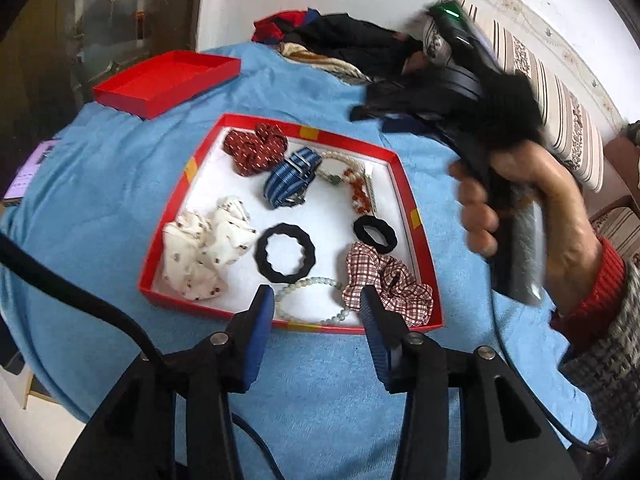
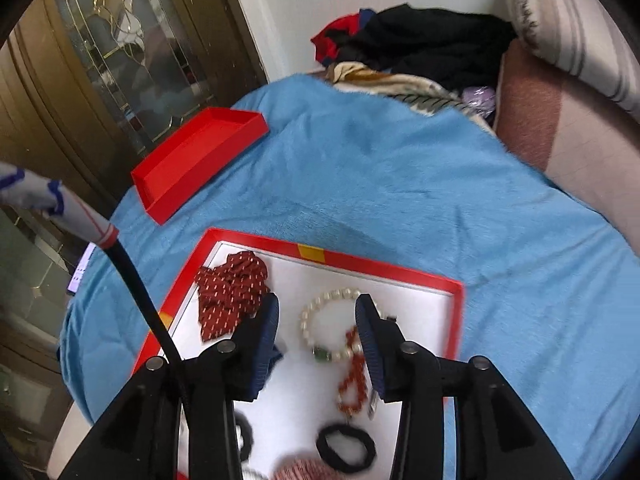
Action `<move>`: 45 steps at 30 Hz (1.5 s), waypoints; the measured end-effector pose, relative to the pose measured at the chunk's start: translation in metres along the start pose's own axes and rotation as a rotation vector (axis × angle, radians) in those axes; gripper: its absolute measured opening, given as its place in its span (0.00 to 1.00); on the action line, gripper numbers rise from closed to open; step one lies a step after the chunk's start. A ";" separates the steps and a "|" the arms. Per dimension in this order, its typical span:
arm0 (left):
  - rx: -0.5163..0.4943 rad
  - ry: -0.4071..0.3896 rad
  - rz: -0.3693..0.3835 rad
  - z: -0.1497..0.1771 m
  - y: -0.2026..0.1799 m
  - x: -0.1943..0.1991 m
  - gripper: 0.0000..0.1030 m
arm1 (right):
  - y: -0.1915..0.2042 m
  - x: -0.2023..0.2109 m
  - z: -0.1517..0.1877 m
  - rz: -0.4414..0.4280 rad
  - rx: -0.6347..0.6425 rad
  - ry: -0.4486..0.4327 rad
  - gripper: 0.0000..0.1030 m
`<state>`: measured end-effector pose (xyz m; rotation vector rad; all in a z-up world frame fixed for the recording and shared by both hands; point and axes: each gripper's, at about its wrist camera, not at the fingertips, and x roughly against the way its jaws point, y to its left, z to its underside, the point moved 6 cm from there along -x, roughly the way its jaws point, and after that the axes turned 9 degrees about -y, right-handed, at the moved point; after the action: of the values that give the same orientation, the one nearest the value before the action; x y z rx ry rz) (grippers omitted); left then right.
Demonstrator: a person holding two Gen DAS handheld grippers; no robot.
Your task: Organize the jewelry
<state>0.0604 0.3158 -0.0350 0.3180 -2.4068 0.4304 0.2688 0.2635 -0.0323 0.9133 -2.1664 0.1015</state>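
A red box with a white floor (image 1: 404, 184) lies on the blue blanket and holds scrunchies, black hair ties, a blue striped strap (image 1: 290, 178), a pearl bracelet (image 2: 320, 320), a red bead string (image 2: 354, 384) and a pale green bead bracelet (image 1: 312, 300). My left gripper (image 1: 318, 302) is open and empty, just above the box's near edge over the green bracelet. My right gripper (image 2: 318, 312) is open and empty above the pearl bracelet. It also shows in the left wrist view (image 1: 372, 114), blurred, held in a hand at the right.
The red box lid (image 1: 166, 82) lies upturned at the back left on the blue blanket (image 1: 320, 392). A pile of dark clothes (image 1: 352, 44) sits at the back by the wall. A striped cushion (image 1: 560, 120) is at the right. A phone (image 1: 30, 170) lies at the left edge.
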 end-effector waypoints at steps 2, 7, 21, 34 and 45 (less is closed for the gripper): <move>-0.008 -0.024 -0.024 -0.002 0.002 0.009 0.48 | -0.005 0.020 0.007 0.016 0.010 -0.020 0.44; -0.035 -0.130 -0.141 -0.007 0.011 0.039 0.62 | -0.026 0.072 0.038 0.042 -0.035 -0.063 0.51; -0.072 -0.434 -0.395 -0.020 0.022 0.117 0.97 | -0.016 0.151 0.142 0.135 -0.051 -0.093 0.54; -0.061 -0.446 -0.447 -0.014 0.021 0.133 1.00 | 0.007 0.162 0.175 0.169 -0.018 -0.097 0.60; -0.063 -0.342 -0.396 -0.002 0.012 0.113 1.00 | 0.001 0.164 0.183 0.220 -0.031 -0.099 0.66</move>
<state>-0.0273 0.3150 0.0377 0.8814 -2.5891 0.1252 0.0806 0.1070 -0.0488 0.6725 -2.3495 0.1327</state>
